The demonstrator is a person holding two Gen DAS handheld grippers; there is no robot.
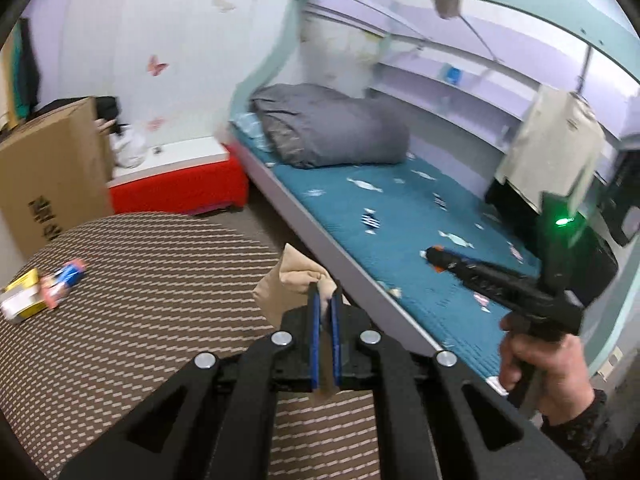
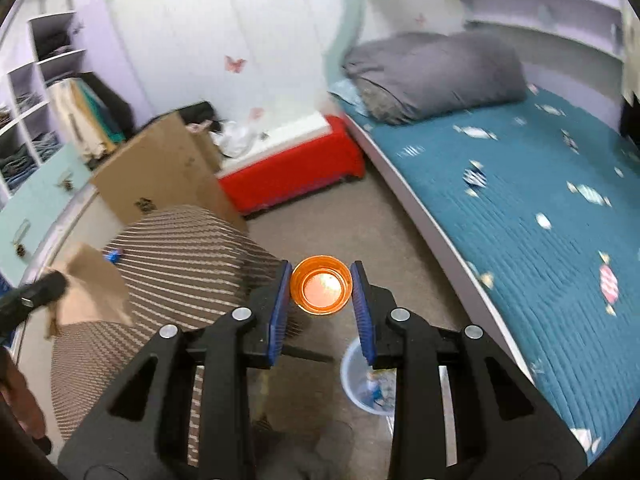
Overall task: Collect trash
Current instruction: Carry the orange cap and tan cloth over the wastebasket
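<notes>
Left hand-held gripper [image 1: 326, 294] pinches brown paper [image 1: 288, 280].

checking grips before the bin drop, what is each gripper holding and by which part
The left gripper pinches a crumpled tan paper by its near edge. The right gripper clamps an orange cup across its sides, near the rim.

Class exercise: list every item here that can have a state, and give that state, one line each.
left gripper: shut on a tan paper scrap
right gripper: closed on an orange cup, cup empty
waste bin: upright on the floor, partly filled
cardboard box: tilted, open
</notes>
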